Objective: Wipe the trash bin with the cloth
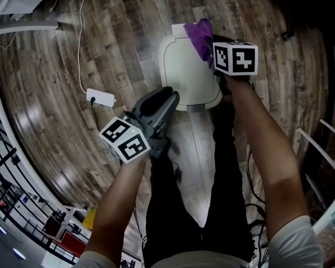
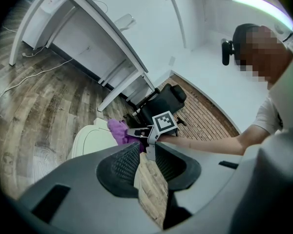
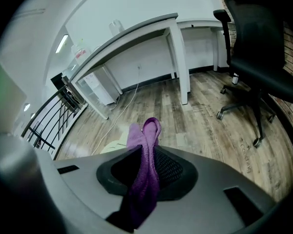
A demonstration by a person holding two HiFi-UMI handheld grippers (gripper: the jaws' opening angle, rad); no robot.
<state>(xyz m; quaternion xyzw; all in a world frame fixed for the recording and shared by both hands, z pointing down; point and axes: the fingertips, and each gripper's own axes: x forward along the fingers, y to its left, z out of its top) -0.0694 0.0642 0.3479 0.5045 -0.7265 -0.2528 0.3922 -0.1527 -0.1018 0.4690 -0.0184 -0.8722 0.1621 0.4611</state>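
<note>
On the wood-plank floor stands the white trash bin. The purple cloth rests on its lid's far edge, clenched in the right gripper, apparently ready to wipe. The left gripper hovers at the bin's near edge, jaws slightly apart, empty.

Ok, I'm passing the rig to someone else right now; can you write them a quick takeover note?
Left gripper: jaws slightly apart, empty, by the near edge of the bin.
Right gripper: shut on the purple cloth, which is at the bin's far corner.
Bin: upright, shut.
Done: cloth gripped and at the bin; how much is wiped cannot be told.
Left: wipe its top and sides.
</note>
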